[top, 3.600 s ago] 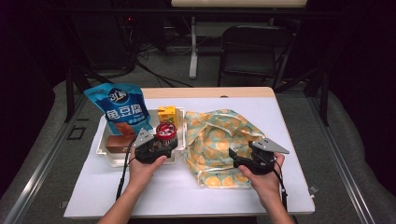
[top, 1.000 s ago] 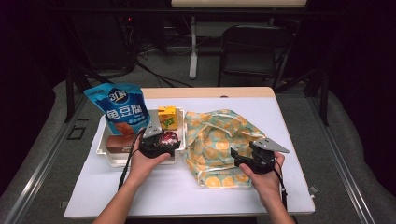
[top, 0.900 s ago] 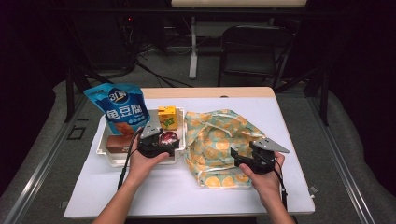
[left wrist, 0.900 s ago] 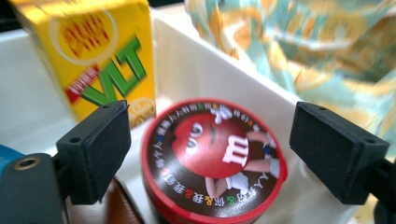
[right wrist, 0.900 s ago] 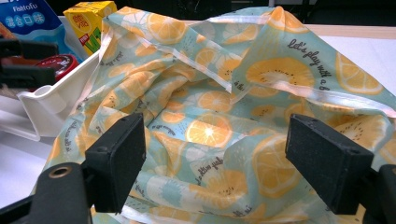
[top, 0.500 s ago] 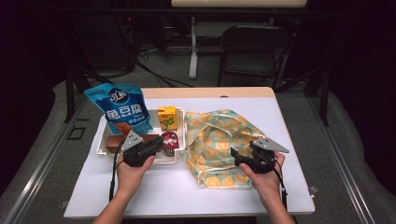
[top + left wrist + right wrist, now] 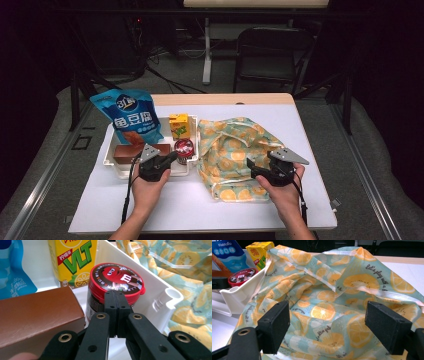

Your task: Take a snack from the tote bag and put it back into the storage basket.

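Left gripper (image 7: 117,293) fingers clenched empty, tips against red-lidded jar (image 7: 115,280) in white tray (image 7: 163,300), as if nudging. Right gripper (image 7: 338,326) fingers released, spread before fruit-print bag (image 7: 342,290), ready to steady it.

Table (image 7: 310,150) brightly lit from above, dark surroundings; close views sharp, slightly soft foreground

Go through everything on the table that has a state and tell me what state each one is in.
Left claw: shut, empty, tips at the jar's lid.
Right claw: open, at the bag.
Candy jar: upright in the tray, red lid on.
Fruit-print bag: slumped, crumpled.
Yellow drink carton: upright.
Blue snack pouch: standing.
Brown box: closed.
White tray: holding items.
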The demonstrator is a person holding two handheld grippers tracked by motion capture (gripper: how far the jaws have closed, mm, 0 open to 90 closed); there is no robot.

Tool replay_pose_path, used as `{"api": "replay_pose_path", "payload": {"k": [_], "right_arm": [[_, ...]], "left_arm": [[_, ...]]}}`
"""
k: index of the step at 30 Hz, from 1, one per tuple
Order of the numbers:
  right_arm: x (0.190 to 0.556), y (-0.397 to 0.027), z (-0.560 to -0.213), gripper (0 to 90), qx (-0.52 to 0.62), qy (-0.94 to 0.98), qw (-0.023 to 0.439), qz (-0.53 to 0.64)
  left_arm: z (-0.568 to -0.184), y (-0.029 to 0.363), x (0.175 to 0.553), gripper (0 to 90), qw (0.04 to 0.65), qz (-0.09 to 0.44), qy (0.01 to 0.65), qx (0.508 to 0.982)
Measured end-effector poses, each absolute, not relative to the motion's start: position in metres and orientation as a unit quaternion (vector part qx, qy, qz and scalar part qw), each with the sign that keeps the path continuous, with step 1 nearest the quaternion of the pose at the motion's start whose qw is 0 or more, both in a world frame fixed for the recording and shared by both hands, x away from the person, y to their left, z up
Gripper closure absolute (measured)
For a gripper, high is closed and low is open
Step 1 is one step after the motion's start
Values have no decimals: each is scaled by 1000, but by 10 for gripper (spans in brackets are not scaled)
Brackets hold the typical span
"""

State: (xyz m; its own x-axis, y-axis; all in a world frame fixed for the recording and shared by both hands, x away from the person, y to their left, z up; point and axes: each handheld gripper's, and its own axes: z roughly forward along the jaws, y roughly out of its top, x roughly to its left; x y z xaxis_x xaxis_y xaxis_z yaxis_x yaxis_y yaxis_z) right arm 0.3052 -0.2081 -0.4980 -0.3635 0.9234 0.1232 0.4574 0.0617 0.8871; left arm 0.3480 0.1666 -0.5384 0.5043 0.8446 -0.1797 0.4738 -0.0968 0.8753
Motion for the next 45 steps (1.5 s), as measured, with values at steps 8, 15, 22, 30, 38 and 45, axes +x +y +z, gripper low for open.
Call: {"api": "replay_pose_path", "payload": {"k": [8, 15, 22, 30, 38, 45], "right_arm": [[304, -210, -498, 196, 498, 683, 257, 468], [308, -210, -497, 199, 498, 677, 260, 476], [306, -206, -500, 197, 489, 688, 260, 468], [307, -203, -500, 197, 488, 689, 259, 469], [307, -206, -500, 198, 489, 686, 261, 471], [307, -206, -498, 197, 488, 687, 265, 468]], "left_arm": [[-537, 166, 357, 900, 485, 190, 485, 703], [-541, 164, 342, 900, 477, 183, 477, 716], [-544, 158, 348, 900, 470, 177, 486, 716], [-543, 157, 356, 900, 466, 180, 505, 703], [-543, 156, 366, 900, 461, 182, 524, 693], [-542, 157, 360, 899, 466, 181, 511, 699]]}}
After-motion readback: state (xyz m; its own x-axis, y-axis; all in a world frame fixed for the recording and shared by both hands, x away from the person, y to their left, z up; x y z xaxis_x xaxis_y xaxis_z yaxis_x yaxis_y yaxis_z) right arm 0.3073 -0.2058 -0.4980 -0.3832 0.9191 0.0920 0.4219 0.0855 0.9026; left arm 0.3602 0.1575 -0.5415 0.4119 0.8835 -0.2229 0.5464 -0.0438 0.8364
